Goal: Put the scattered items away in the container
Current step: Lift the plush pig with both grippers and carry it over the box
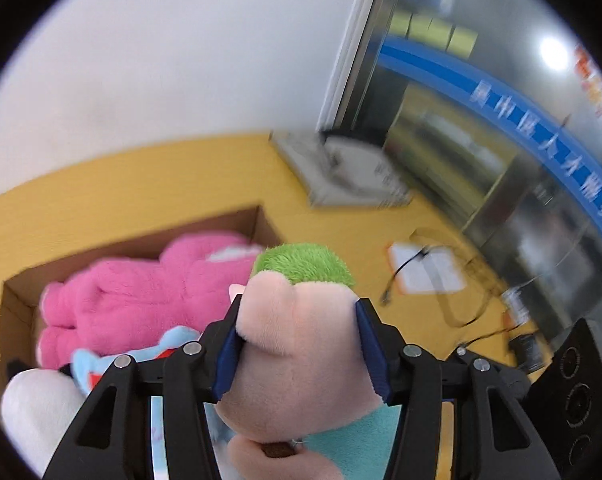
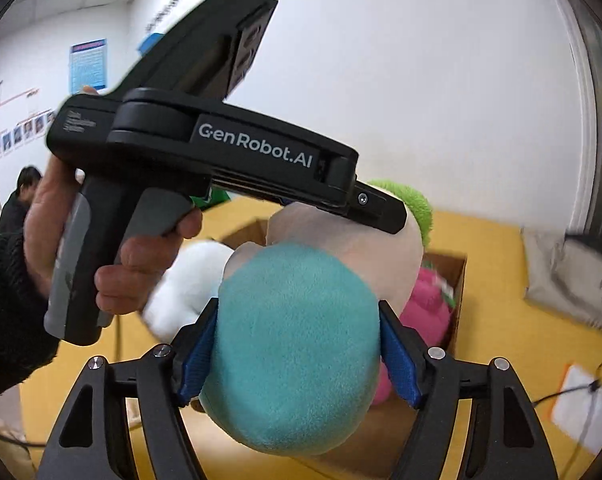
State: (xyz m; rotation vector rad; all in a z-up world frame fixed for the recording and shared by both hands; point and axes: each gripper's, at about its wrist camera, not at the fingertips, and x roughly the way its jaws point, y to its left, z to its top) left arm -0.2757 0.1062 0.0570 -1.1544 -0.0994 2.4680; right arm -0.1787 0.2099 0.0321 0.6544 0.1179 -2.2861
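Table (image 1: 149,184): yellow top, carrying the cardboard box and some loose things.
Cardboard box (image 1: 17,300): sitting open on the table, walls upright, already holding soft toys.
Pink plush (image 1: 141,292): lying along the inside of the box.
White plush (image 1: 37,412): resting at the box's near end, beside a small blue plush (image 1: 169,344).
Doll (image 1: 293,344): green hair, pale head, teal body; hanging in the air over the box, carried by 2 tools at once.
Left hand-held gripper (image 1: 297,352): clenching its blue pads on both sides of the doll's head.
Right hand-held gripper (image 2: 297,356): squeezing the doll's teal body between its pads.
Left hand (image 2: 113,256): wrapping bare fingers round the black grip, dark knit sleeve at the wrist.
Grey pouch (image 1: 349,176): lying on the table, well apart from the box.
White card (image 1: 425,268): lying flat with a black cable crossing it.
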